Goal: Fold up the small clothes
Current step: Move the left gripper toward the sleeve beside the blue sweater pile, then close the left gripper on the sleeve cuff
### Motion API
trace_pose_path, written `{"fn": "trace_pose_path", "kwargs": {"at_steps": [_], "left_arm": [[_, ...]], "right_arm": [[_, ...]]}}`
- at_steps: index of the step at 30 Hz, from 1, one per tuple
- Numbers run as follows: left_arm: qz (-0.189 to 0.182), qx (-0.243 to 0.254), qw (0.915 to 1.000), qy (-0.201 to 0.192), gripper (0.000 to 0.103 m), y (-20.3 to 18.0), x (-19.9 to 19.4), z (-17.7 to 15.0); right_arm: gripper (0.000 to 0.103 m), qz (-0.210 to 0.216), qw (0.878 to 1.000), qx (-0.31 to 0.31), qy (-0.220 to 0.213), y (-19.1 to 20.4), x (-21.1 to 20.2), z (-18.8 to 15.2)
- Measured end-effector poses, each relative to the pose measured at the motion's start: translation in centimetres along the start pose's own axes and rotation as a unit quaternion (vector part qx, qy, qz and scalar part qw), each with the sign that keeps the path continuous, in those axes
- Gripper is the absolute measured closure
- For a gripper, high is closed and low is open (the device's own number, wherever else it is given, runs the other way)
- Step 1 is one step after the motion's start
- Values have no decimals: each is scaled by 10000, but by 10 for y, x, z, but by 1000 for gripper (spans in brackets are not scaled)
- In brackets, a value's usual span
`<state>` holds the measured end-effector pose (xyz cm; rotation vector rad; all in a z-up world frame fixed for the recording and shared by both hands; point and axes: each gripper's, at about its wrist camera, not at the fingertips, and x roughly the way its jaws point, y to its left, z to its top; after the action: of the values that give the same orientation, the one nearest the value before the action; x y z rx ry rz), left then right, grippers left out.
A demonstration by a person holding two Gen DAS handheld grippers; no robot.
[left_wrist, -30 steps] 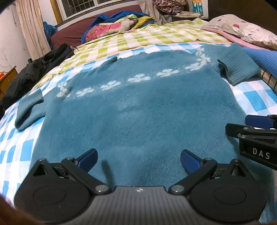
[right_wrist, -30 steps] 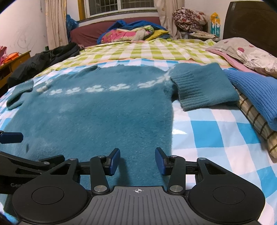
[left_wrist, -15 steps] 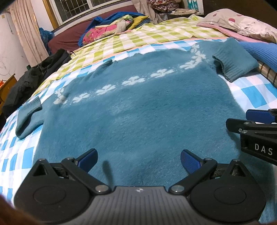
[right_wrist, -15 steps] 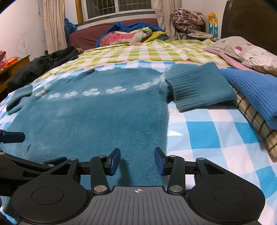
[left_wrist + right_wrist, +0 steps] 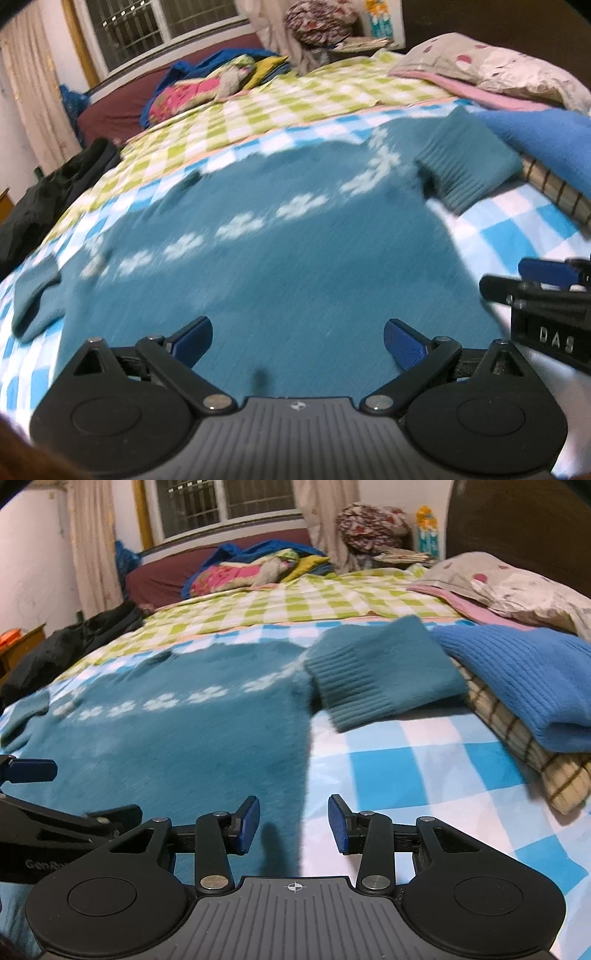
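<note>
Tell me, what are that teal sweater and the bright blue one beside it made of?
The teal sweater looks like soft, fuzzy knit, perhaps wool or acrylic: a matte, napped body with ribbed cuffs. The bright blue sweater looks like a thicker ribbed knit with lengthwise ridges. The pictures cannot settle the exact fibre of either.

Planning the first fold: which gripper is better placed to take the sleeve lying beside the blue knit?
Right. The right gripper sits at the teal sweater's edge nearest that sleeve; the left gripper hovers over mid-body.
</note>
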<state>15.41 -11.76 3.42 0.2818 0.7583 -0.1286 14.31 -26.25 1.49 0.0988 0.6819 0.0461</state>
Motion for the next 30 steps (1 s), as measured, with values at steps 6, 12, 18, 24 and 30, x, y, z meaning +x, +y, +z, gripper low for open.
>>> {"fn": "trace_pose_path", "kwargs": {"at_steps": [6, 12, 18, 24, 30], "left_arm": [[-412, -30, 9986, -340, 0, -19, 12, 38], [-706, 38, 9964, -470, 5, -47, 44, 72], [-886, -2, 9953, -403, 15, -69, 78, 94], [-1147, -283, 9929, -101, 39, -76, 107, 103], [-1437, -453, 9884, -166, 65, -70, 108, 102]], "right_arm": [[65, -255, 9992, 292, -138, -27, -4, 3], [65, -533, 9972, 493, -166, -53, -2, 1], [65, -527, 9967, 613, -59, -66, 5, -1], [65, -476, 9964, 705, 21, -71, 12, 0], [65, -449, 9957, 806, 90, -75, 16, 0]]}}
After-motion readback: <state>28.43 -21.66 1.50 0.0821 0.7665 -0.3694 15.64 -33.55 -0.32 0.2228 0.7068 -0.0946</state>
